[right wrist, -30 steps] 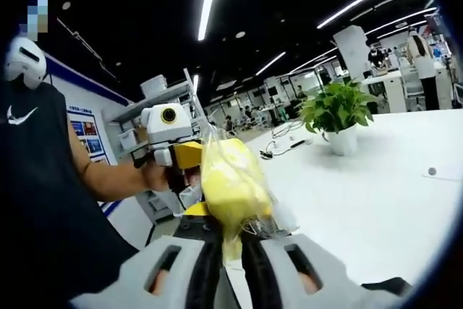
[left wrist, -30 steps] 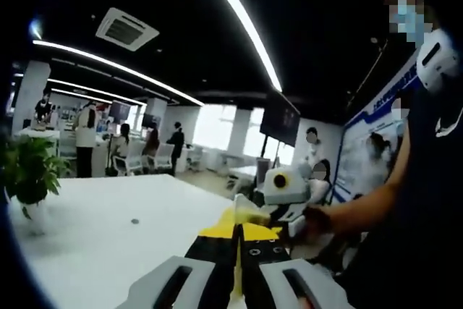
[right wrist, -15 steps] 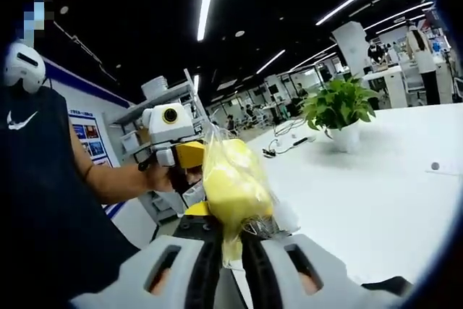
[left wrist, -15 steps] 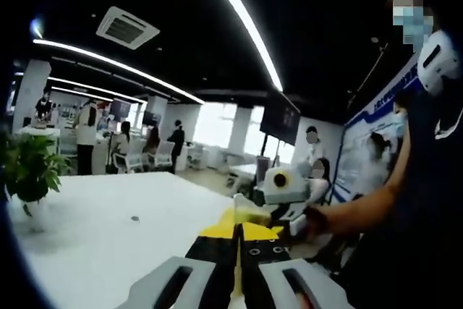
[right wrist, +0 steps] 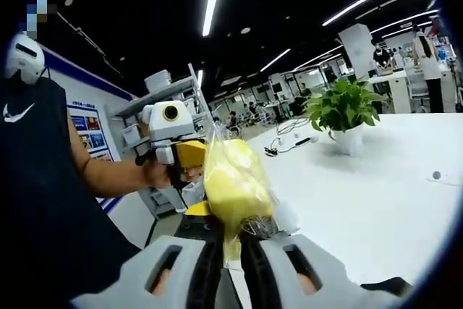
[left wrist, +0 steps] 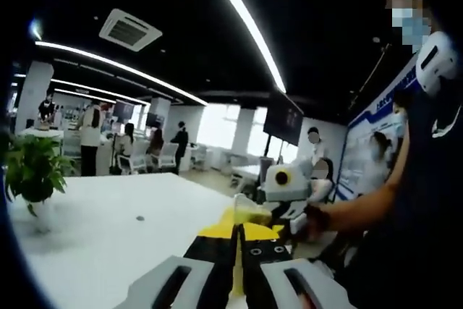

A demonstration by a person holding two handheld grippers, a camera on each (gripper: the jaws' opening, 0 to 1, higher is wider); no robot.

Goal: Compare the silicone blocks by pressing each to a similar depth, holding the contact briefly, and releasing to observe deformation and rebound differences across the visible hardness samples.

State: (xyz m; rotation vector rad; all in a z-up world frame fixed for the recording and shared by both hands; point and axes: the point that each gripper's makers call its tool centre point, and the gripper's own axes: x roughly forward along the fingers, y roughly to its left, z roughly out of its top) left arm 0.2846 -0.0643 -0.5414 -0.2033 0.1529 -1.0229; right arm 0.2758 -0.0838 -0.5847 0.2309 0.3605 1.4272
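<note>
The yellow block [right wrist: 235, 186], wrapped in clear film, stood at lower centre of the right gripper view, pinched between the right gripper [right wrist: 230, 240] fingers. The left gripper [left wrist: 237, 251] fingers were closed tight on its thin edge. A plant [right wrist: 343, 110] sat on the white surface [right wrist: 376, 200] behind.

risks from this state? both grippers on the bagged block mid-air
1. The right gripper pinches mainly the clear bag's edge under the yellow block; the film could slip or tear.
2. The block hangs unsupported above the white table, so press depth may be inconsistent.
3. The left gripper is clamped on the edge, possibly skewing the squeeze.
</note>
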